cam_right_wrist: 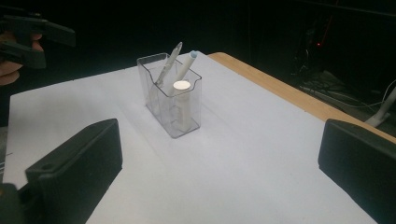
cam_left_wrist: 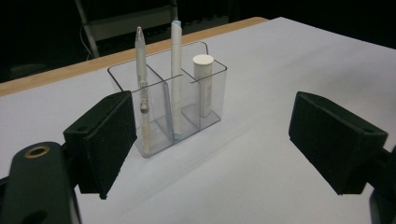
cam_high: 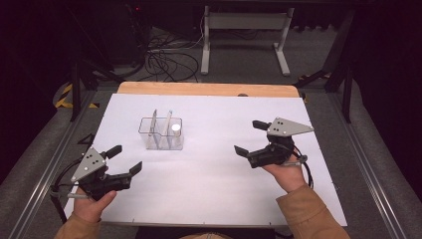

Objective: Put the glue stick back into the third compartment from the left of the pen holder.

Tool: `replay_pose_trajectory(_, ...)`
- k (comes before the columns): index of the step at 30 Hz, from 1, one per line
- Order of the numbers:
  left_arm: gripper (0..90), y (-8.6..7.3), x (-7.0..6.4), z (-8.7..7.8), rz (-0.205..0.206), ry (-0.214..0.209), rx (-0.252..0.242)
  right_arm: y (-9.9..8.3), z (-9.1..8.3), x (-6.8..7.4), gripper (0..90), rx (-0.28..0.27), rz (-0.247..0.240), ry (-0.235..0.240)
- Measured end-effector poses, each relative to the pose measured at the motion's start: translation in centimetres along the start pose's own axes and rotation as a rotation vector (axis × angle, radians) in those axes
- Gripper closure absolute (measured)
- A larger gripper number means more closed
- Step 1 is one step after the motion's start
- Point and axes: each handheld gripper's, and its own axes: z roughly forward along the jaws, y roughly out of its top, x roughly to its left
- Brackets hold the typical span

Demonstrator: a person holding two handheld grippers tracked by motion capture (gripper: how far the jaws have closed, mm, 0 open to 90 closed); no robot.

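Both grippers, left gripper and right gripper, spread wide (nothing held); approach the clear pen holder, centre-left, from above; pinch one pen squarely.

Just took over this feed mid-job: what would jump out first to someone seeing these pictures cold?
The clear plastic organiser stands alone left of centre on the white table, with two pens and a short white stick upright in its compartments. Next, the left gripper and right gripper, both open, flank it nearer the person, touching nothing.
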Motion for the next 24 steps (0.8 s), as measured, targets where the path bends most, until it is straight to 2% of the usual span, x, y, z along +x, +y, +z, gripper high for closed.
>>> replay_pose_trajectory(8, 15.0, 0.0, 0.0, 0.0, -0.003, -0.009, 0.000, -1.7, -1.2, 0.1, 0.0, 0.015, -0.013, -0.022)
replay_pose_trajectory(13, 14.2, 0.0, 0.0, -0.1, -0.005, -0.015, -0.008, -2.7, -2.0, -0.3, 0.5, 0.034, 0.015, -0.024)
replay_pose_trajectory(16, 13.8, 0.0, 0.0, -0.1, 0.001, -0.015, -0.009, -3.4, -2.5, -0.3, 0.7, 0.023, 0.010, -0.044)
replay_pose_trajectory(18, 13.7, 0.0, 0.0, -0.1, 0.006, -0.018, -0.010, -4.0, -2.8, -0.3, 0.5, 0.022, 0.014, -0.041)
replay_pose_trajectory(24, 12.8, -0.1, 0.0, -0.1, 0.014, -0.031, -0.011, -5.3, -3.1, -0.3, 0.3, 0.062, 0.011, -0.056)
